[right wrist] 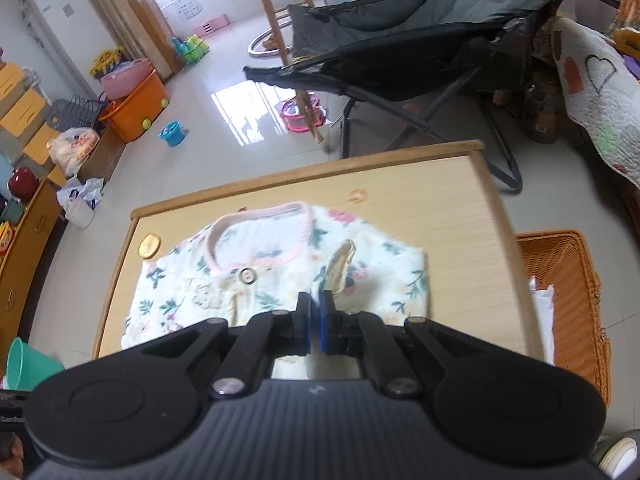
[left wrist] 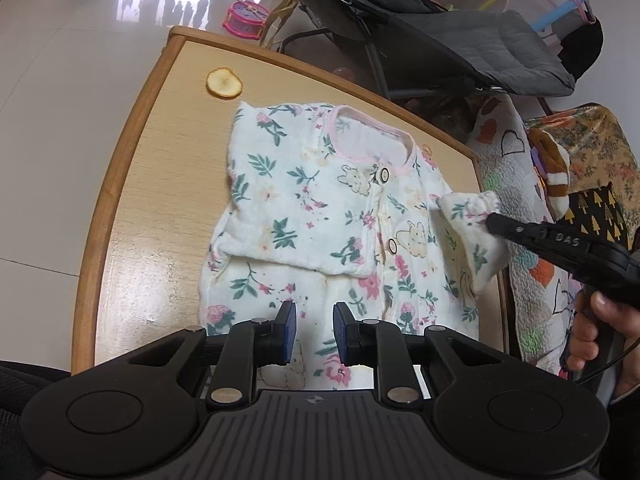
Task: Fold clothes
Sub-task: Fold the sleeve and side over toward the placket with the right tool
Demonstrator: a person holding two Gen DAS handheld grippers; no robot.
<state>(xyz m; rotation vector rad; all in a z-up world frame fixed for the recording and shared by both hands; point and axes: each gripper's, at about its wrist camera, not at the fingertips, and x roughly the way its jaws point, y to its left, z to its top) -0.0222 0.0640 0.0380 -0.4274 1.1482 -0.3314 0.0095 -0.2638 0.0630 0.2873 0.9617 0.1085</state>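
Left wrist view: the left tool point(left wrist: 314, 322) hovers with its jaws spread, empty, over the floral garment point(left wrist: 320, 224) lying flat on the desk point(left wrist: 160, 168); at three o'clock the right tool point(left wrist: 494, 222) pinches a sleeve cuff point(left wrist: 472, 208). Right wrist view: the right tool point(right wrist: 316, 312) is pressed together on fabric, the garment point(right wrist: 280, 272) at twelve o'clock, a wicker basket point(right wrist: 572, 280) at three.

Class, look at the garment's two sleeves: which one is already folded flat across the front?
The left sleeve lies flat across the chest; the other sleeve is lifted, its cuff pinched by the right gripper.
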